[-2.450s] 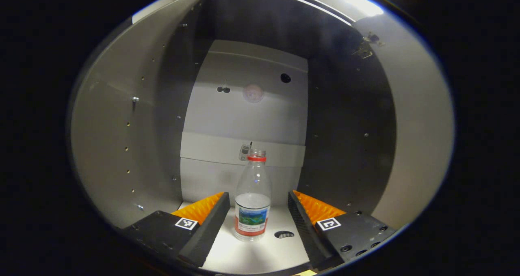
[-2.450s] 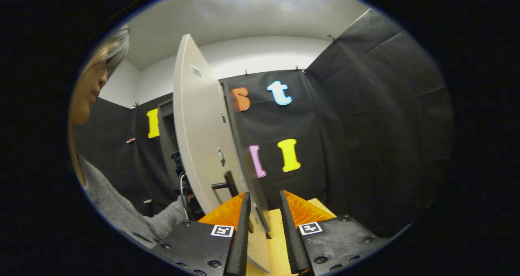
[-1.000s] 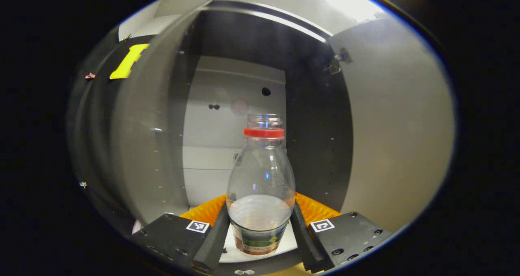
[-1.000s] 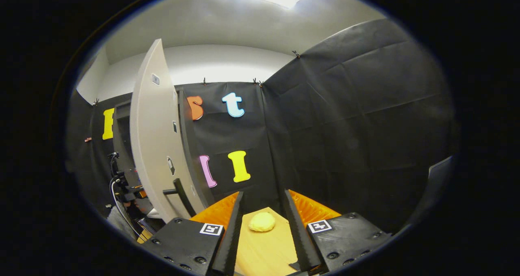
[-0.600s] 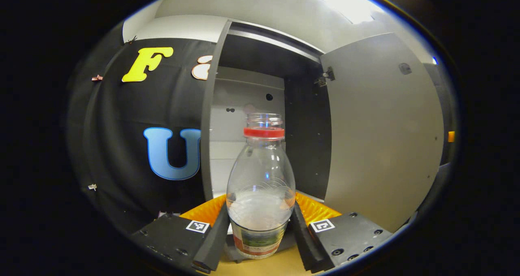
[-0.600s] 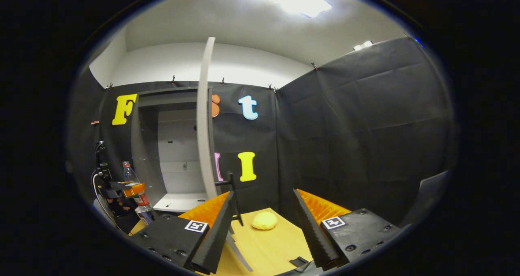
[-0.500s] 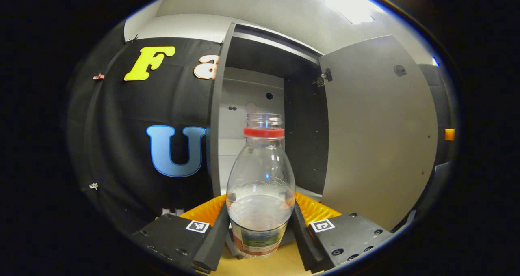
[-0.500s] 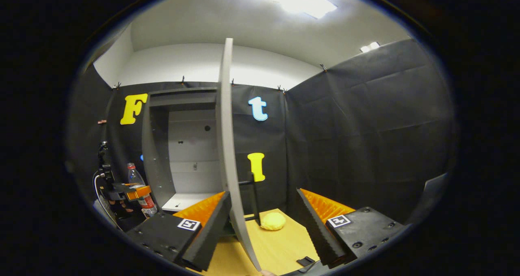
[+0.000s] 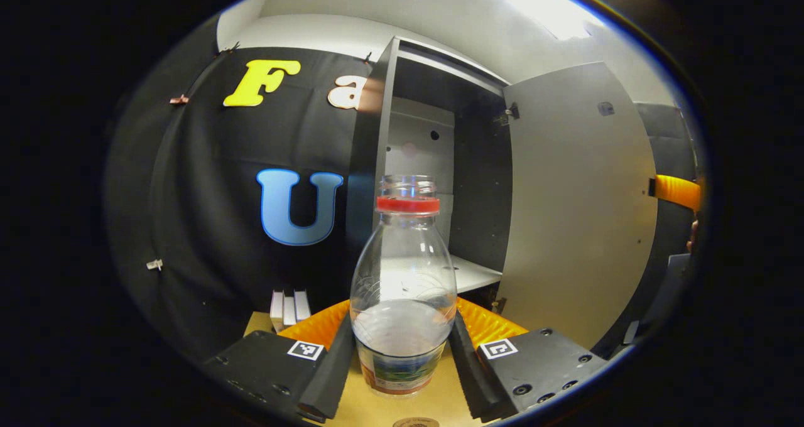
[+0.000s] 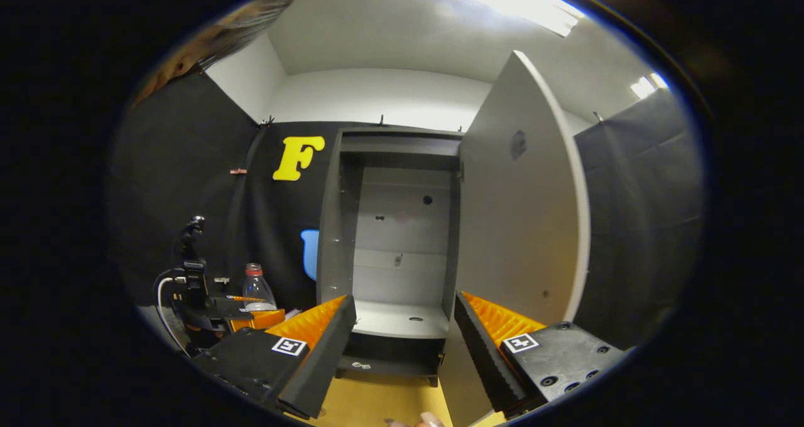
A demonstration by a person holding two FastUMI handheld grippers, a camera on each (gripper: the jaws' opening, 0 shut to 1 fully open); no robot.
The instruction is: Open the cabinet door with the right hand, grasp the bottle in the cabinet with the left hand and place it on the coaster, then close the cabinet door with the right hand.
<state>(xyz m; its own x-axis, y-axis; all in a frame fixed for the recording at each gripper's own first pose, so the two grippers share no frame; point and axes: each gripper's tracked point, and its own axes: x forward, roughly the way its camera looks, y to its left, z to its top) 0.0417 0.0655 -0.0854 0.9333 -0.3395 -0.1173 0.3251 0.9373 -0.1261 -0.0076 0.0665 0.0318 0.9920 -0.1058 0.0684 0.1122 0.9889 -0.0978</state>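
Observation:
A clear plastic bottle (image 9: 402,276) with a red neck ring, no cap and a little water stands upright between my left gripper's (image 9: 402,329) fingers, which are shut on its lower body. It hangs just above the wooden table, outside the grey cabinet (image 9: 433,182). The edge of a round coaster (image 9: 414,422) peeks in below it. The cabinet door (image 10: 521,226) stands wide open to the right. My right gripper (image 10: 402,345) is open with nothing between its fingers, facing the empty cabinet (image 10: 396,238). The bottle (image 10: 254,289) and left gripper (image 10: 242,314) appear at far left there.
Small white blocks (image 9: 289,304) sit on the table by the booth wall, left of the cabinet. The wooden table (image 10: 377,402) runs in front of the cabinet. A person's fingertips (image 10: 421,421) show at the bottom edge, and hair (image 10: 239,19) at the top left.
My left gripper closed on the bottle and drew it out of the cabinet, back over the table. My right gripper let go of the door, opened wider and swung round to face the cabinet.

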